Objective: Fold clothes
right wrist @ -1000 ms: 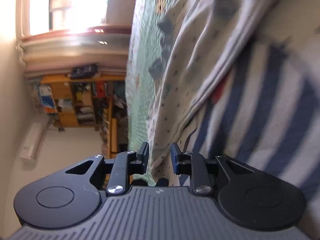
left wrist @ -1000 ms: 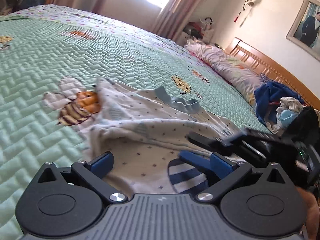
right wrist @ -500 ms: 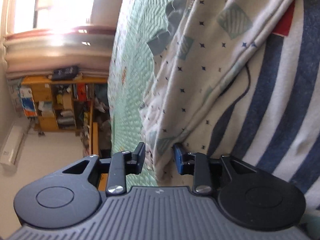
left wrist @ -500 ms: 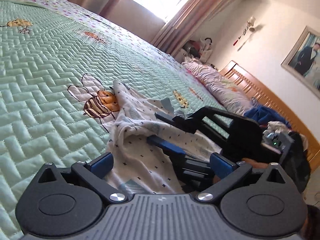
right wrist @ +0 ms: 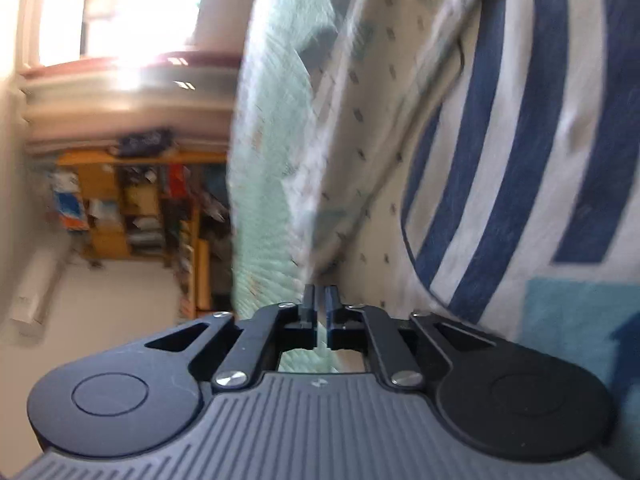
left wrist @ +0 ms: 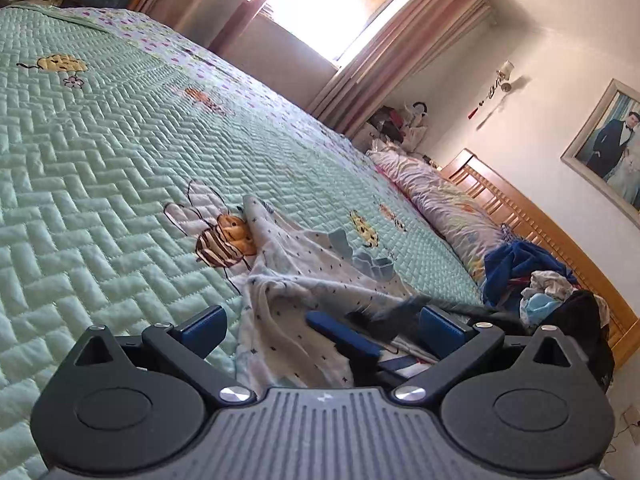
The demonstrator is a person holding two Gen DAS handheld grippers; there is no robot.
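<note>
Cotton, dotted white: the garment (left wrist: pixel 304 280) is seen in the left wrist view, crumpled on the green quilt (left wrist: pixel 100 168). The left tongs (left wrist: pixel 320 326) are held wide, released, above its near edge. The right tongs (left wrist: pixel 384 320) cross in front, blurred. A clothes pile (left wrist: pixel 532 280) lies well apart.

Right wrist view: the right tongs (right wrist: pixel 320 300) are closing on a fold of the garment (right wrist: pixel 360 152); a grip looks likely, then a lift is called for. The striped patch (right wrist: pixel 500 140) sits beside.
</note>
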